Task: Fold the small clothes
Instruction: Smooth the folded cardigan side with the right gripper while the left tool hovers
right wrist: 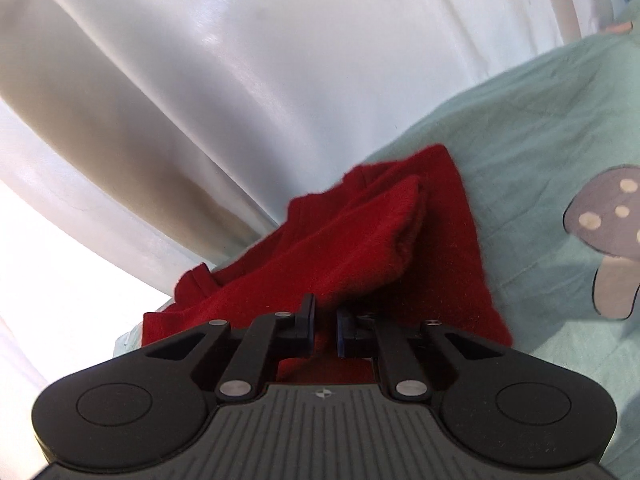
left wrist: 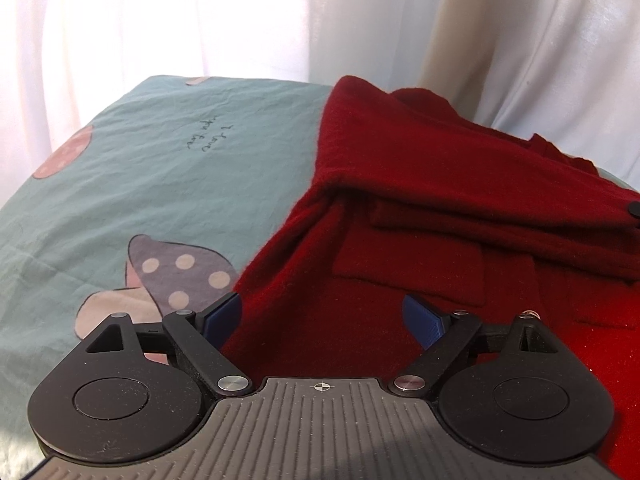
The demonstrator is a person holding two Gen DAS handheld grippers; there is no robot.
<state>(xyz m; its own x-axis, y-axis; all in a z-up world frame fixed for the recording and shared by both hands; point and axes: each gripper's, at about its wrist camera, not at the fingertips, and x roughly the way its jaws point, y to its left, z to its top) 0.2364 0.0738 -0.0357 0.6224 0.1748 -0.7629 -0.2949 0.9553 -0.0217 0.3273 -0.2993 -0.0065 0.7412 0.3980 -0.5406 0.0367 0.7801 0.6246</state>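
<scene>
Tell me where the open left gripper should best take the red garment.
Probably the garment's near left edge, coming from the sheet side: the left gripper already straddles it, and the cloth there looks thin, unlike the thicker folded layers farther back.

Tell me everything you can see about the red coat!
The red coat looks like thick, fuzzy wool. It lies partly folded on the mushroom-print sheet, one layer lapped over another. A pocket flap and a dark button show. The left gripper is open over its lower edge. The right gripper is nearly closed, pinching a fold.
</scene>
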